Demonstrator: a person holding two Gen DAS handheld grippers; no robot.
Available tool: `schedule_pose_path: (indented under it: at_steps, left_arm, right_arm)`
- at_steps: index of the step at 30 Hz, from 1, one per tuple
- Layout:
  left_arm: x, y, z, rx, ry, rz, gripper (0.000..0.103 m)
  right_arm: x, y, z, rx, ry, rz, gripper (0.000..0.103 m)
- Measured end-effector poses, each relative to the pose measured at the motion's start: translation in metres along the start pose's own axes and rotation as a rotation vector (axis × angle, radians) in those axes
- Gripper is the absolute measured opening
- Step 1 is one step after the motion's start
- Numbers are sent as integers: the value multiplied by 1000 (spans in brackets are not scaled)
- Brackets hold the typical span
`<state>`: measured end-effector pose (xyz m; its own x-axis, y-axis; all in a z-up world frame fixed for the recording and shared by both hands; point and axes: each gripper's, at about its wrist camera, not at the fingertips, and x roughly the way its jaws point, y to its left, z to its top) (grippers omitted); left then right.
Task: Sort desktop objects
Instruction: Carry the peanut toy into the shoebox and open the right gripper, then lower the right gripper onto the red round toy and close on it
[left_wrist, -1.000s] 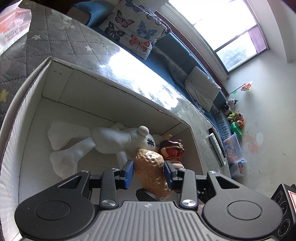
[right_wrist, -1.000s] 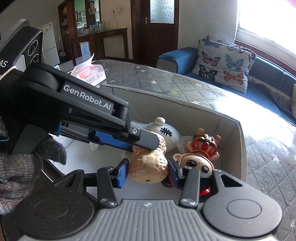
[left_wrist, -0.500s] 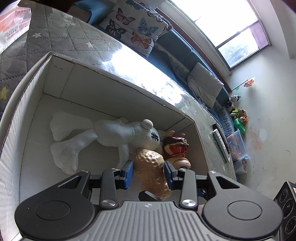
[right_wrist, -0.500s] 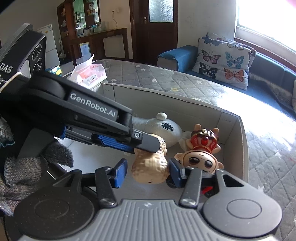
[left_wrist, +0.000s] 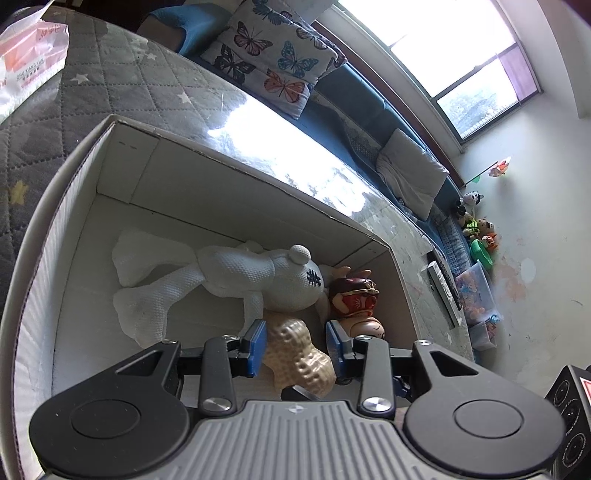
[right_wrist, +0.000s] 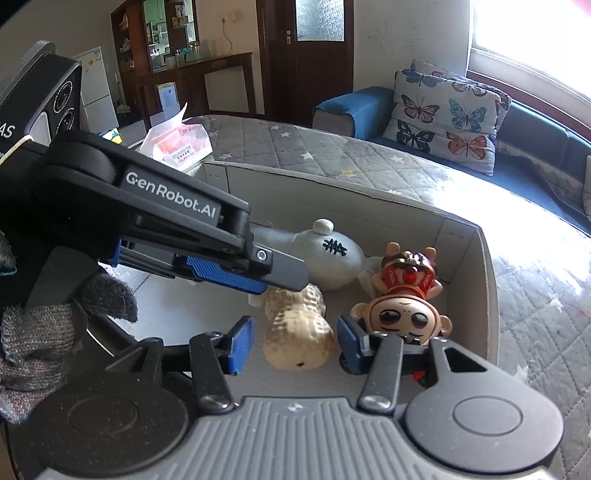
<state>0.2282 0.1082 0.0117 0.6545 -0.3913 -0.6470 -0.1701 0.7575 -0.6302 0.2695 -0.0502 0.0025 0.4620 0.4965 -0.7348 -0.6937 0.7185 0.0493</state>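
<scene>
Resting low in the frame inside the white box (left_wrist: 177, 184), the peanut toy (right_wrist: 297, 332) looks light, rigid and bumpy, best pinched at its waist, between the closing left gripper (left_wrist: 295, 345) and open right gripper (right_wrist: 291, 341), neither visibly pressing.

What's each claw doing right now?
Left claw: closing around the peanut toy; whether it grips yet cannot be told.
Right claw: open, pads either side of the peanut toy, not touching.

Box (left_wrist: 229, 184) left floor free; toys (left_wrist: 258, 280) crowd right.
</scene>
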Motion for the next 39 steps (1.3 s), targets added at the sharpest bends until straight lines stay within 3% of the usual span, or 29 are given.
schedule_pose_path:
  at_steps: [7,8,9,11,19,23,29,39]
  left_arm:
    - [-11,-9,-4,40,-24,1,38]
    - [-14,-12,-6,50,-29,1,38]
    - [-16,-14,-7,59,-33,-1,38]
    - [-23,-20,-10,78,-41,-6,38]
    - [-46,-40,-31,152,-72,-27,38]
    - [-58,-48,-46,182,-81,-44,38]
    - [-66,-58,-70,228,-79,-63,38]
    - [-52,-53,-102,223,-8,-68,38]
  right_arm:
    - [-15,1,-5,16,-38,7,52]
    - [-19,2,-7,18,-49,5,56]
    - [-25,2,-8,16,-64,-2,66]
    - [-34,3,-12,6,-93,-23,72]
    - [-80,7,-36,9,-190,-38,73]
    - [-99,9,-50,6,-220,-36,81]
    - [-109,20,-73,-15,-214,-43,81]
    - [-93,20,-93,-6,-173,-31,81]
